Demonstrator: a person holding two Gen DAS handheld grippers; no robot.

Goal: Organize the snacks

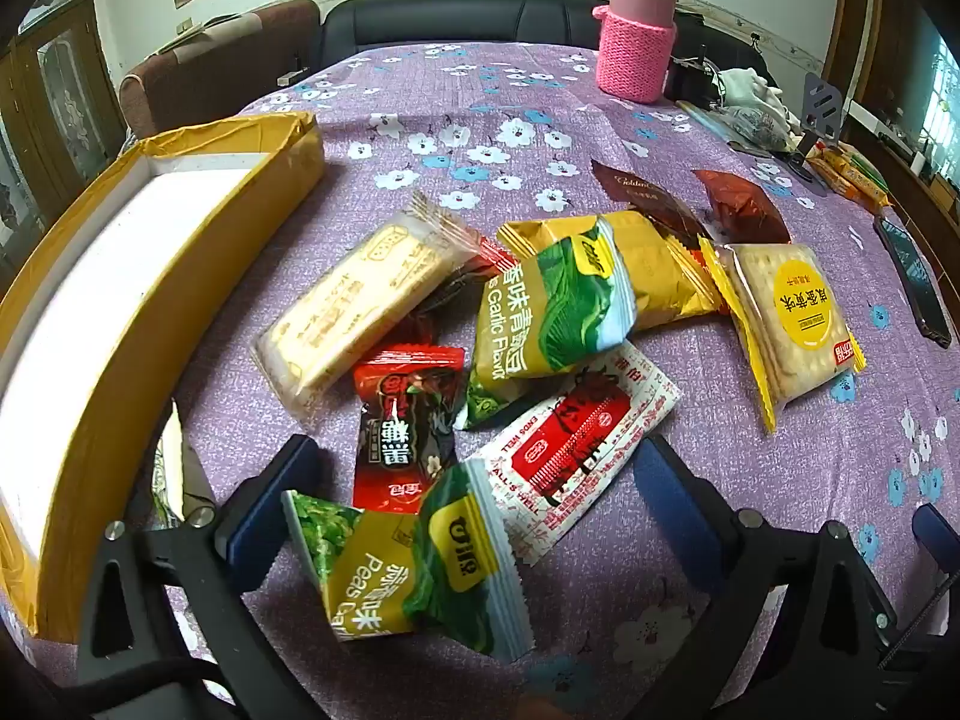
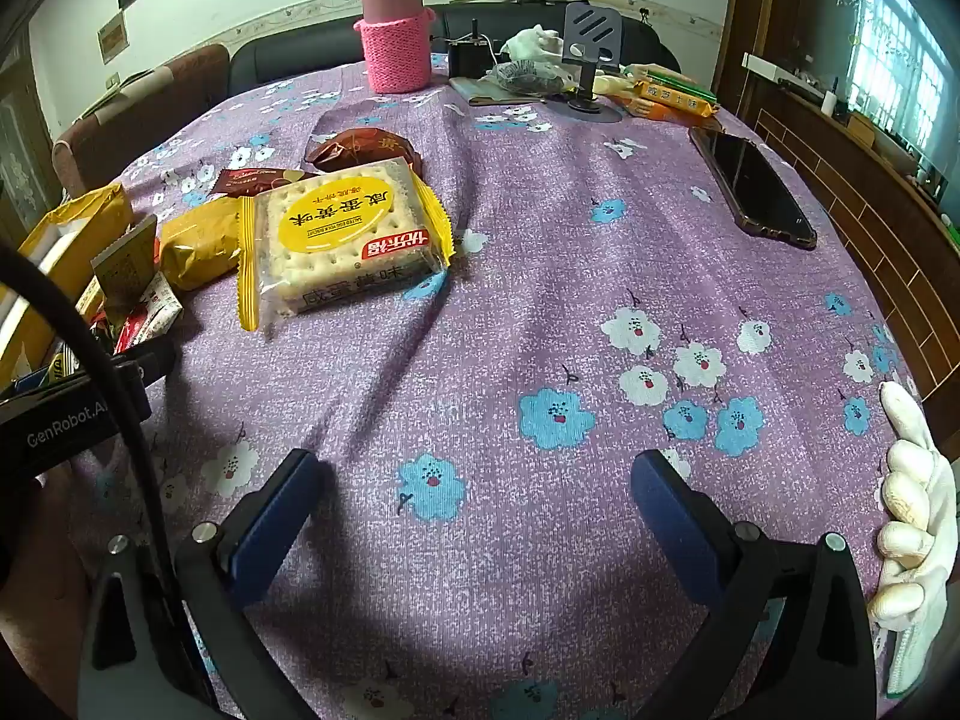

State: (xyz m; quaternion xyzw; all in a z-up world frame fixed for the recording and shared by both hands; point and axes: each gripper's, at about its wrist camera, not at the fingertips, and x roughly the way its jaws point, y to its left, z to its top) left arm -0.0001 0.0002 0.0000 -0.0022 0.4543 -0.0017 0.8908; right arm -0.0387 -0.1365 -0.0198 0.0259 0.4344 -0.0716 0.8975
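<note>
In the left wrist view, several snack packets lie on the purple flowered tablecloth (image 1: 480,96). A green-yellow pea packet (image 1: 414,576) lies between the fingers of my open left gripper (image 1: 468,504), not pinched. Beyond it lie a red packet (image 1: 402,426), a white-red packet (image 1: 582,438), a second pea packet (image 1: 546,312), a cracker pack (image 1: 360,306) and a yellow-edged biscuit pack (image 1: 786,324). An open yellow box (image 1: 150,276) with a white inside stands at the left. My right gripper (image 2: 474,516) is open and empty over bare cloth; the biscuit pack (image 2: 342,234) lies ahead left.
A pink flask (image 2: 396,30) in a knitted sleeve stands at the far edge. A black phone (image 2: 756,186) lies at the right. A phone stand (image 2: 591,54), a white cloth and more snack packs (image 2: 672,96) sit at the back right. A white-gloved hand (image 2: 918,516) shows at the right edge.
</note>
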